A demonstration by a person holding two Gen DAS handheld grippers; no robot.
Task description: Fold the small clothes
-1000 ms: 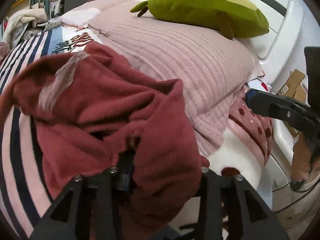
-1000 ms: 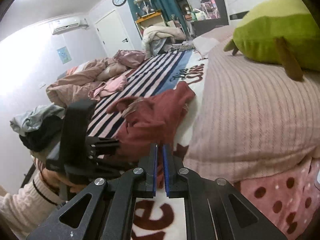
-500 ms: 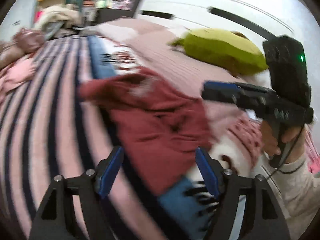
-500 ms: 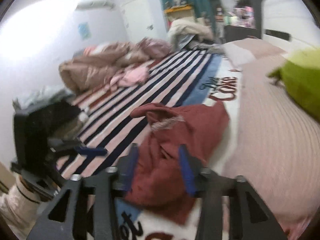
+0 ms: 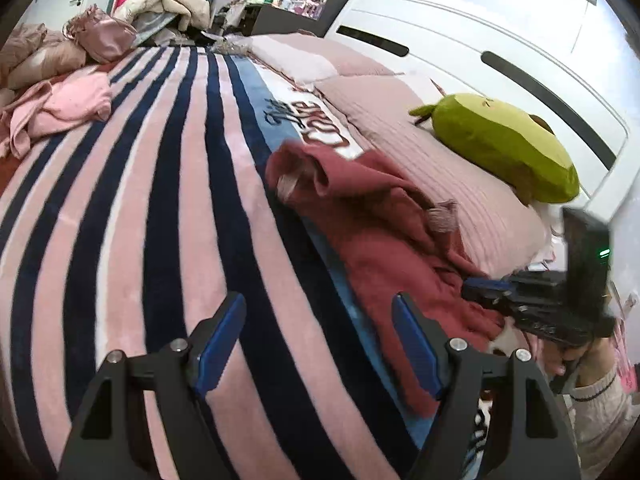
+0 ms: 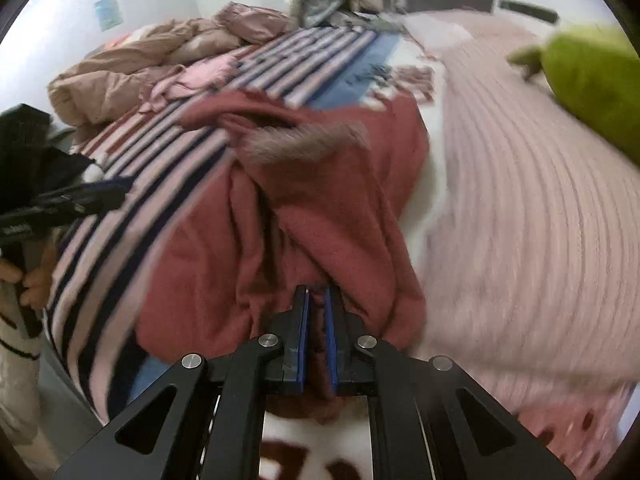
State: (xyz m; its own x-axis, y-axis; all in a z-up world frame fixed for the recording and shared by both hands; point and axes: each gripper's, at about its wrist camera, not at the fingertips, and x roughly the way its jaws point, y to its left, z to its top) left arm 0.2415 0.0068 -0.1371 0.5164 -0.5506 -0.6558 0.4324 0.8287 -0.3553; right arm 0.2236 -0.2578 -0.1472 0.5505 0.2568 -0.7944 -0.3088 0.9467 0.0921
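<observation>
A crumpled dark red garment (image 5: pixel 384 236) with a greyish furry trim lies on the striped blanket (image 5: pixel 120 208) beside the pink pillow (image 5: pixel 440 148). It also shows in the right wrist view (image 6: pixel 304 200). My left gripper (image 5: pixel 320 336) is open and empty, just left of the garment's near edge. My right gripper (image 6: pixel 316 320) is shut on the garment's near edge. The right gripper also shows at the right in the left wrist view (image 5: pixel 476 288). The left gripper shows at the left edge of the right wrist view (image 6: pixel 108 190).
A green plush toy (image 5: pixel 500 148) lies on the pink pillow by the white headboard (image 5: pixel 460 40). A light pink garment (image 5: pixel 60 108) and bunched bedding (image 6: pixel 132 68) lie at the far left of the bed. Cluttered shelves stand behind.
My left gripper let go of the red garment, opened and drew back to the left. My right gripper opened, moved in, and closed on the garment's near edge.
</observation>
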